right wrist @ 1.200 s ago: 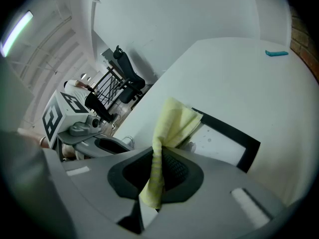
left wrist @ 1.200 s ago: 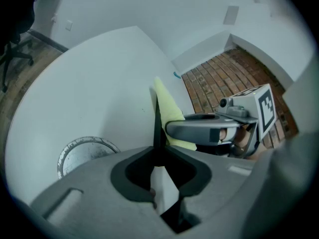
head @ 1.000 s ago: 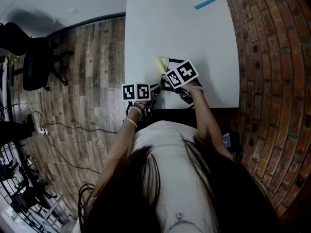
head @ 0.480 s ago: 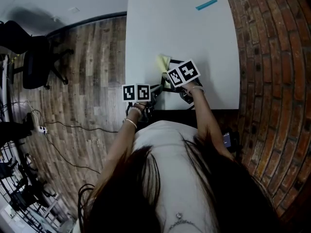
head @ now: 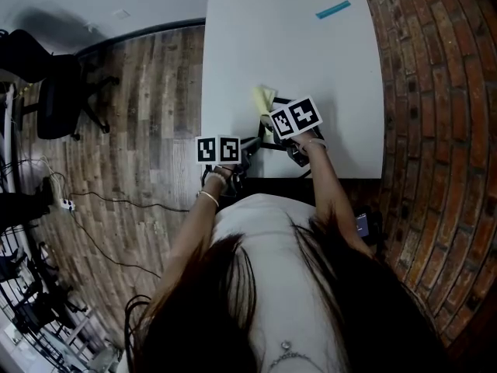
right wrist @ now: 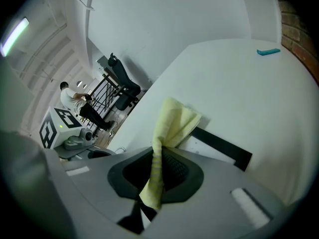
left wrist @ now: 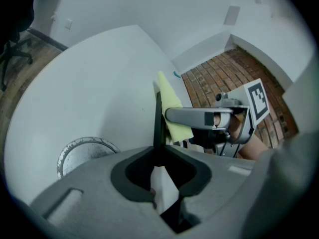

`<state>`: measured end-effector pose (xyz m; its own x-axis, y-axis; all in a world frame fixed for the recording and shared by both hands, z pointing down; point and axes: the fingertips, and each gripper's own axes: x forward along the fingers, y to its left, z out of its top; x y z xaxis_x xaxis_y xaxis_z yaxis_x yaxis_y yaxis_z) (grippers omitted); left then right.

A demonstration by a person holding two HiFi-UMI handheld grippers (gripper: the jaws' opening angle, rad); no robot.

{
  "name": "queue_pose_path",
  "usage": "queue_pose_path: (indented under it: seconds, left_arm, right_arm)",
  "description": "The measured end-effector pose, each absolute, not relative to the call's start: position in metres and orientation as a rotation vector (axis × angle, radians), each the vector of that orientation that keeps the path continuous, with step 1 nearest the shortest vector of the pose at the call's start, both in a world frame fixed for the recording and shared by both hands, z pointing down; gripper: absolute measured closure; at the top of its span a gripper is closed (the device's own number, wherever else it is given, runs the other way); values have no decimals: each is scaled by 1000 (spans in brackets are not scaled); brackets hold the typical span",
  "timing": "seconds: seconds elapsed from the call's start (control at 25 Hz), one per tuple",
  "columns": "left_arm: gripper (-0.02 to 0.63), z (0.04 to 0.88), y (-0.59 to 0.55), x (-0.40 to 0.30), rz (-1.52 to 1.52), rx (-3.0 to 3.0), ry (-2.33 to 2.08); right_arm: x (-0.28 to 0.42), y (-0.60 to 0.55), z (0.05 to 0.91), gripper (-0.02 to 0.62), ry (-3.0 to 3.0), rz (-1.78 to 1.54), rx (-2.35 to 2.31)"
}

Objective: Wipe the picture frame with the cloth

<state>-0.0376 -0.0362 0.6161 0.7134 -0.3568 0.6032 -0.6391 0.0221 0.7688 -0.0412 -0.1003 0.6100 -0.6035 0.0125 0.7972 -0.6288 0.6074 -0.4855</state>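
The black picture frame (head: 268, 141) stands at the near edge of the white table (head: 287, 45). My left gripper (head: 233, 152) is shut on the frame's thin black edge (left wrist: 158, 116), and the frame's white inside shows between the jaws. My right gripper (head: 281, 127) is shut on the yellow cloth (right wrist: 167, 126), which hangs bunched from its jaws (right wrist: 155, 178). The cloth (head: 262, 99) lies against the frame's far corner (right wrist: 219, 146). In the left gripper view the cloth (left wrist: 172, 111) shows behind the frame edge, with the right gripper (left wrist: 219, 118) beside it.
A small blue strip (head: 332, 8) lies far back on the table. A grey ring mark (left wrist: 84, 153) sits on the tabletop to the left. A brick wall (head: 435, 92) runs along the right. Wooden floor and a black office chair (head: 54, 92) are at the left.
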Motion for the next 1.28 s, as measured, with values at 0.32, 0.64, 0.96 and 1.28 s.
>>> queue_pose_path:
  seconds: [0.32, 0.64, 0.96, 1.28]
  left_arm:
    - [540, 615, -34, -37, 258, 1582, -829]
    - [541, 613, -32, -38, 257, 1581, -820]
    - [541, 613, -33, -36, 264, 1576, -813]
    - [541, 613, -33, -36, 266, 1577, -805]
  right_arm:
    - [-41, -104, 609, 560, -2037, 1035, 502]
    - [-42, -112, 606, 560, -2050, 1054, 553]
    - [-41, -124, 606, 560, -2057, 1081, 582]
    - [-42, -134, 606, 560, -2068, 1098, 616]
